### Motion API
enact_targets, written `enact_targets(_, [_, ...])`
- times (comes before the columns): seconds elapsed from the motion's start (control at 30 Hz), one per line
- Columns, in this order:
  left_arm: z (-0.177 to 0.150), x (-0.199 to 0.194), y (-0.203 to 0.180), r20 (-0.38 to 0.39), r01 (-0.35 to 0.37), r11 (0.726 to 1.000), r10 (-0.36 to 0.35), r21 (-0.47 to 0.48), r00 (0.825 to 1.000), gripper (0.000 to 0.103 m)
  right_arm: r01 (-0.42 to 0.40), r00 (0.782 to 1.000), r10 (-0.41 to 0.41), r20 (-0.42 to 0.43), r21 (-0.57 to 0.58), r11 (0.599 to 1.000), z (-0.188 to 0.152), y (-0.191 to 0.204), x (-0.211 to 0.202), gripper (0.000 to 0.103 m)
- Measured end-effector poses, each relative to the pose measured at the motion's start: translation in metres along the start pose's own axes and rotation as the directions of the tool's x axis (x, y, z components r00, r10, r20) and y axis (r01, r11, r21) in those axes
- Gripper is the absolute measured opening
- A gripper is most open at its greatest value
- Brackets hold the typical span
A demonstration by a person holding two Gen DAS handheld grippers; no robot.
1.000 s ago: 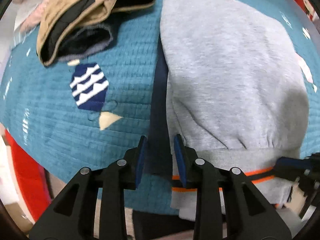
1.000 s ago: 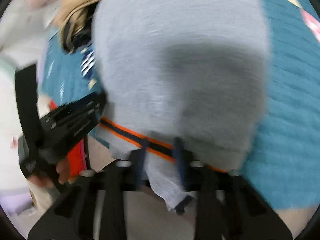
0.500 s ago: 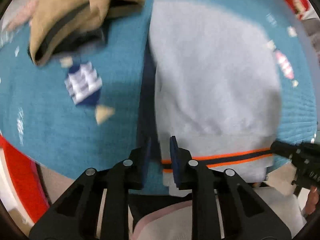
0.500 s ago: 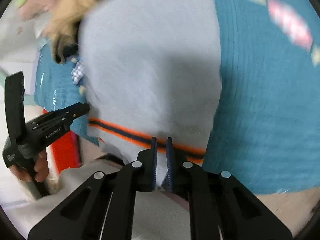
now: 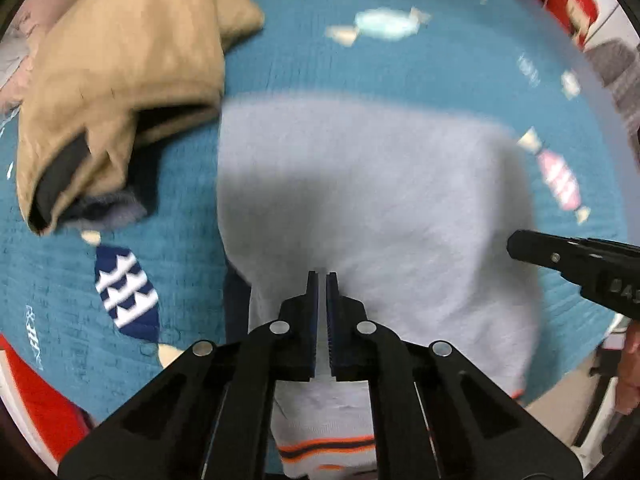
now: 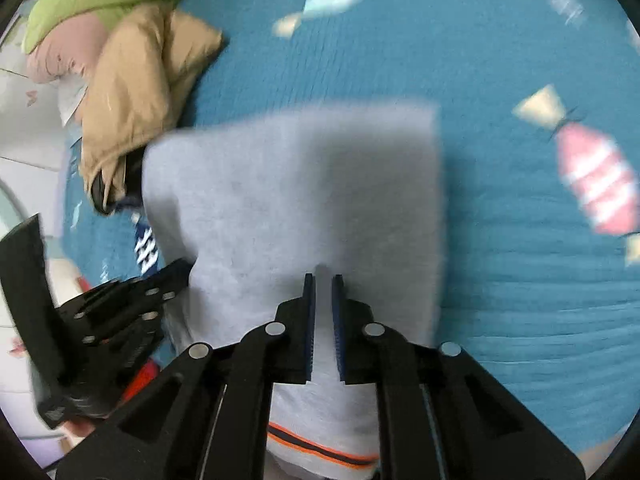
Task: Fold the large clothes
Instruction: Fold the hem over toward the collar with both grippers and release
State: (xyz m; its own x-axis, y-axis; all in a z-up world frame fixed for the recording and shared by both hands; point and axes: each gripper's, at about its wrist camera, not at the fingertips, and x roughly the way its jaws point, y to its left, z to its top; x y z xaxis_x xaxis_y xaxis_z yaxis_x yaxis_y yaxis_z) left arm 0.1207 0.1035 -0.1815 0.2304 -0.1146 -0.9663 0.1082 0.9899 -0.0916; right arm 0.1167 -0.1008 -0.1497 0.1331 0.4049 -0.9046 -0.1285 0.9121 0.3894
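On the teal quilted blanket (image 5: 304, 68) printed with fish lies the grey sweatshirt (image 5: 372, 200), folded over, its orange-striped hem (image 6: 320, 450) hanging at the near edge. A tan jacket (image 5: 120, 92) is heaped just beside it on the left. The left gripper (image 5: 321, 280) and the right gripper (image 6: 322, 280) are each pinched on the grey cloth near that hem.

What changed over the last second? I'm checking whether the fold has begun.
Both grippers, left and right, closed on the grey sweatshirt's striped hem and carried it forward over the body. The tan jacket stayed on the blue blanket.
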Motion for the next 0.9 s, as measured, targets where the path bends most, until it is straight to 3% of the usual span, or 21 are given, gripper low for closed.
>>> enact_targets(0.03, [0.010, -0.008, -0.001, 0.025, 0.050, 0.999, -0.050, 0.010, 0.998, 0.005, -0.022, 0.999, 0.022, 0.027, -0.021, 1.000, 0.006, 0.004, -0.006, 0.011])
enact_targets(0.1, [0.026, -0.005, -0.004, 0.054, 0.061, 0.998, -0.062, 0.019, 0.997, 0.005, -0.034, 0.999, 0.034, 0.015, 0.004, 0.999, 0.022, 0.003, 0.006, 0.011])
enact_targets(0.13, [0.036, 0.016, -0.005, 0.018, 0.031, 0.999, -0.031, 0.018, 0.999, 0.005, -0.005, 1.000, 0.006, -0.025, 0.032, 0.999, 0.030, -0.001, 0.029, 0.011])
enact_targets(0.2, [0.051, 0.053, -0.002, -0.055, 0.039, 0.998, -0.041, -0.043, 0.998, 0.004, 0.051, 0.997, -0.049, -0.057, 0.040, 0.998, 0.042, -0.006, 0.069, 0.004])
enact_targets(0.3, [0.070, 0.036, 0.005, -0.096, 0.073, 0.995, -0.078, -0.063, 0.992, 0.005, 0.019, 0.997, -0.012, -0.077, 0.091, 0.996, 0.055, 0.000, 0.046, 0.008])
enact_targets(0.37, [0.076, 0.011, 0.005, -0.027, 0.073, 0.996, -0.075, -0.048, 0.997, 0.006, 0.012, 0.999, -0.013, 0.037, 0.023, 1.000, 0.063, 0.017, 0.014, 0.008])
enact_targets(0.43, [0.088, -0.001, 0.003, 0.024, 0.048, 0.999, -0.047, -0.008, 0.999, 0.014, 0.047, 0.996, -0.047, 0.077, -0.002, 0.999, 0.075, 0.025, 0.006, 0.011])
enact_targets(0.47, [0.095, 0.006, 0.003, 0.007, 0.041, 0.999, -0.041, -0.015, 0.999, 0.019, 0.038, 0.998, -0.039, 0.047, 0.016, 0.999, 0.082, 0.023, 0.016, 0.011])
enact_targets(0.53, [0.100, 0.049, 0.008, -0.086, 0.031, 0.998, -0.036, -0.055, 0.996, 0.019, 0.031, 0.995, -0.024, -0.100, 0.070, 0.997, 0.088, 0.011, 0.071, 0.010])
enact_targets(0.57, [0.099, 0.067, 0.006, -0.105, 0.017, 0.999, -0.021, -0.037, 0.994, 0.019, 0.053, 0.991, -0.044, -0.127, 0.068, 0.996, 0.086, 0.001, 0.090, 0.004])
enact_targets(0.6, [0.093, 0.067, 0.004, -0.074, -0.015, 1.000, 0.014, -0.014, 0.997, 0.019, 0.036, 0.996, -0.030, -0.088, 0.067, 0.997, 0.086, -0.003, 0.100, 0.002])
enact_targets(0.7, [0.094, 0.049, -0.001, -0.075, -0.045, 0.999, 0.044, -0.017, 0.996, 0.019, -0.017, 0.998, 0.023, -0.061, 0.112, 0.994, 0.083, -0.008, 0.074, 0.002])
enact_targets(0.83, [0.086, 0.020, 0.003, -0.069, -0.035, 0.999, 0.034, -0.013, 0.997, 0.021, 0.004, 1.000, -0.005, 0.008, 0.089, 0.996, 0.067, -0.016, 0.035, 0.008])
enact_targets(0.87, [0.082, 0.012, 0.000, -0.057, -0.027, 0.999, 0.026, -0.020, 0.998, 0.033, 0.000, 1.000, -0.002, 0.022, 0.086, 0.996, 0.061, -0.016, 0.028, 0.009])
enact_targets(0.9, [0.075, -0.001, 0.003, -0.021, -0.007, 0.999, 0.007, -0.031, 1.000, 0.071, 0.003, 0.999, -0.006, 0.032, 0.083, 0.997, 0.056, -0.011, 0.029, 0.017])
